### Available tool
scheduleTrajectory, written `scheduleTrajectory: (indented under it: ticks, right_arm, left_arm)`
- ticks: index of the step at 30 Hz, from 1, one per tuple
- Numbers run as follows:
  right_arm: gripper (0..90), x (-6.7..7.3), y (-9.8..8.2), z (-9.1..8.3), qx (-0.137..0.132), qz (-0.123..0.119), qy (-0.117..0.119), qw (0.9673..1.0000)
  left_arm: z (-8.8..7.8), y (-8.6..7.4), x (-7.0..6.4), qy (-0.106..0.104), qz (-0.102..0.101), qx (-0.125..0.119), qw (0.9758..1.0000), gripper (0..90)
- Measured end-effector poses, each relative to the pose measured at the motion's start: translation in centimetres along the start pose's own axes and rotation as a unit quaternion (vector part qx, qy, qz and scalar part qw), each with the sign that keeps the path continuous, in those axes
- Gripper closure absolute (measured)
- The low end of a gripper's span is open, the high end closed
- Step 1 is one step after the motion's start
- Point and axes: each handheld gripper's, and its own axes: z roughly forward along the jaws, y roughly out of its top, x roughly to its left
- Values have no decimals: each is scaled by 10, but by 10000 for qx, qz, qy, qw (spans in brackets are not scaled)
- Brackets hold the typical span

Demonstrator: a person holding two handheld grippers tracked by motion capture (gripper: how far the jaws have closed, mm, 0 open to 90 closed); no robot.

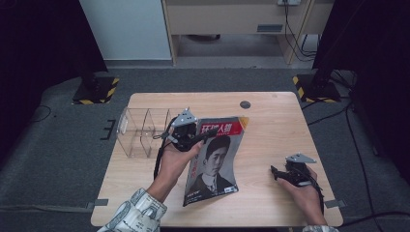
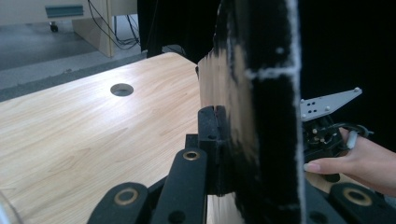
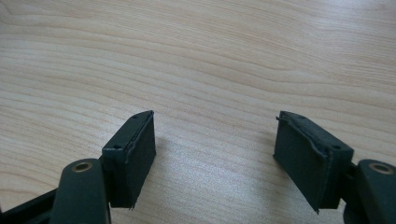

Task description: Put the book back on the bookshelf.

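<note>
L fingers (image 2: 219, 140) clamped on magazine (image 1: 212, 159) edge, lifted off table (image 1: 270, 125); R fingers (image 3: 215, 154) wide apart, empty, well apart.

In the left gripper view, the magazine (image 2: 261, 107) stands edge-on between the jaws as a dark blurred slab, cut off at the top edge and hiding part of the right gripper (image 2: 327, 126) behind it. In the high view, the left gripper (image 1: 186, 130) covers the magazine's upper left corner; its small cover print is illegible, and both forearms are cut off at the bottom edge.
</note>
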Motion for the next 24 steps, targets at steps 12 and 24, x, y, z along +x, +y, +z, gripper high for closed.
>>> scheduleTrajectory:
  ticks: [12,24]
  right_arm:
    - [292,0,0,0,8,-48,21,10000]
    - [292,0,0,0,-15,-45,17,10000]
  left_arm:
    - [-38,-1,3,47,29,-123,9999,866]
    - [-68,-7,6,60,23,-263,9996,866]
